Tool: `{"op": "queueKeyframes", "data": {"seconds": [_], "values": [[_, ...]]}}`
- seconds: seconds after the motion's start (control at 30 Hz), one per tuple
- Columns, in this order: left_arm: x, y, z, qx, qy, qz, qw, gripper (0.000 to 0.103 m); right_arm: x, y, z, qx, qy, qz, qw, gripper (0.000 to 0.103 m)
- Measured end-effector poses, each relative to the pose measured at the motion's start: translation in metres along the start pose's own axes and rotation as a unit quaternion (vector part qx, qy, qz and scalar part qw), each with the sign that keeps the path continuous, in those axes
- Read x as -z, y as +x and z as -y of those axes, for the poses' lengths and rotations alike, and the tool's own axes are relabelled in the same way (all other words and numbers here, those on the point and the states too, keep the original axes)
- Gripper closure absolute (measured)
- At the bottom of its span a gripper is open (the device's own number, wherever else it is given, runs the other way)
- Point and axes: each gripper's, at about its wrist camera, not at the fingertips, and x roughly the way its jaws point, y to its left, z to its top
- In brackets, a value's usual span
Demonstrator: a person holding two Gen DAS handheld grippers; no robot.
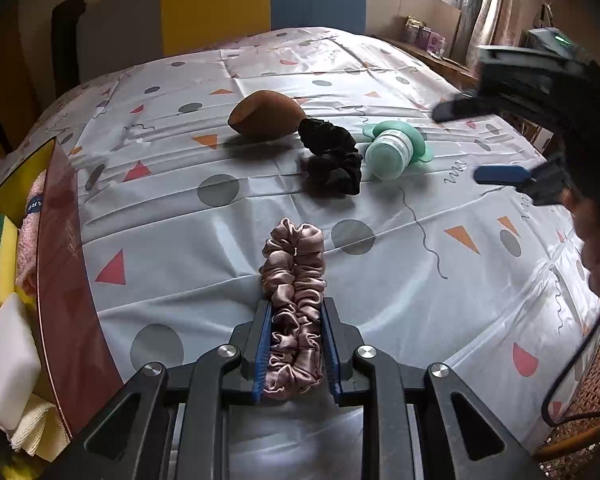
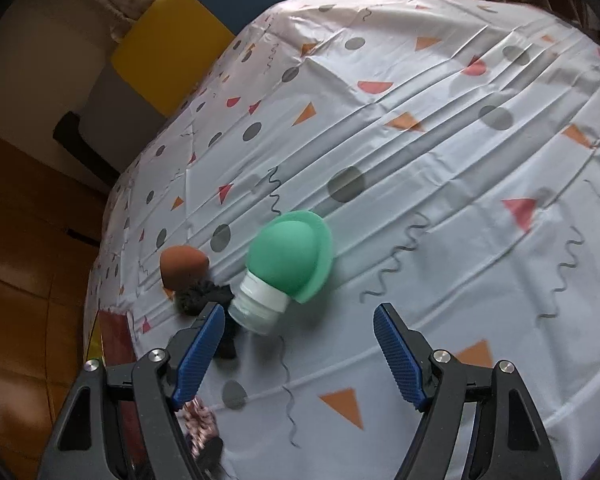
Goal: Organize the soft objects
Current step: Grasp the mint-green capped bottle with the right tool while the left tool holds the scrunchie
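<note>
So my left claw (image 1: 296, 344) is clamped on the pink scrunchie (image 1: 294, 280), which sticks out past the pads over the table (image 1: 180, 216). Further out sit a black scrunchie (image 1: 332, 156), a brown sponge (image 1: 266, 113) just behind it, and a green squeeze bottle (image 1: 392, 150) lying on its side next to them. My right claw (image 2: 300, 354) is spread wide with nothing in it, hanging just short of that bottle. Off to the left there's a box (image 1: 56, 264) holding sponges and cloths.
</note>
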Motion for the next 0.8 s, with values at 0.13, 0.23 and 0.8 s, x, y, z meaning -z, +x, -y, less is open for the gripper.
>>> {"op": "queueKeyframes", "data": {"seconds": [0.13, 0.23, 0.8], "values": [[0.003, -0.001, -0.002, 0.006, -0.004, 0.006, 1.0000, 0.080, -0.010, 0.022, -0.012, 0.011, 0.026, -0.006, 1.000, 0.022], [0.006, -0.003, -0.004, 0.011, -0.009, 0.009, 0.9999, 0.080, -0.022, 0.041, -0.027, 0.038, 0.019, -0.008, 0.999, 0.019], [0.008, -0.003, -0.004, 0.014, -0.008, 0.016, 0.9997, 0.080, -0.005, 0.018, -0.026, 0.089, -0.151, -0.050, 0.983, 0.058]]}}
